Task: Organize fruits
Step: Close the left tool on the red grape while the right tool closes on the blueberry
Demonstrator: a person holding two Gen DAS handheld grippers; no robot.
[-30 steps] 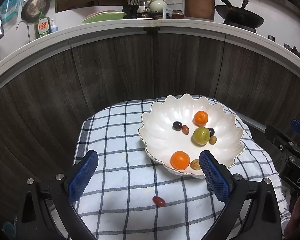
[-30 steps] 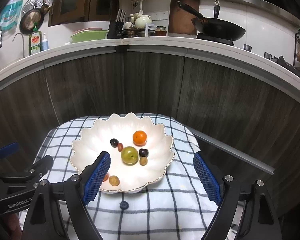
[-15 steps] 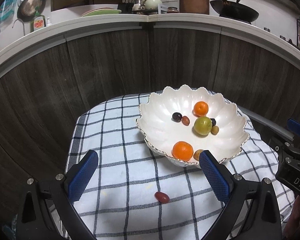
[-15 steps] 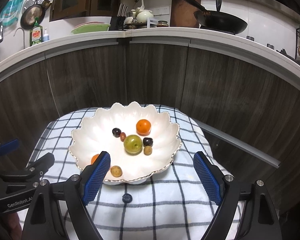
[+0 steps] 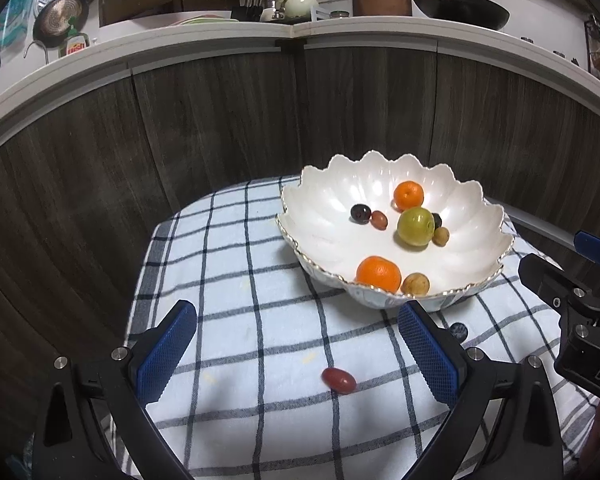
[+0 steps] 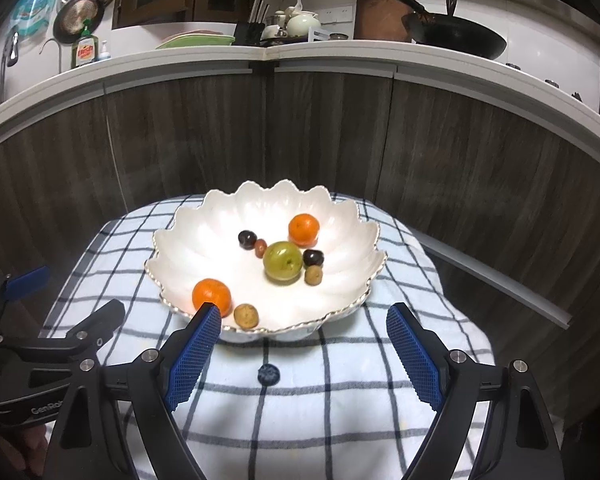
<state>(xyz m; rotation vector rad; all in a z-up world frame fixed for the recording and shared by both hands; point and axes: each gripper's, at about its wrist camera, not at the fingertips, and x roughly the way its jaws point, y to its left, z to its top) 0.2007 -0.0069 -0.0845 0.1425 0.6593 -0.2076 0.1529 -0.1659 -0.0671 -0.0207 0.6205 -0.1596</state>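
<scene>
A white scalloped bowl sits on a checked cloth and holds two oranges, a green fruit and several small dark and brown fruits. A red grape tomato lies on the cloth between the fingers of my open, empty left gripper. A blueberry lies on the cloth in front of the bowl, between the fingers of my open, empty right gripper.
The checked cloth covers a small table against dark wooden cabinet fronts. A white counter above carries a wok, kettle and dishes. The right gripper's body shows in the left wrist view, and the left gripper's body in the right wrist view.
Both grippers have lowered and moved in toward the cloth. The tomato and blueberry now sit closer between their fingers. Both stay open.
</scene>
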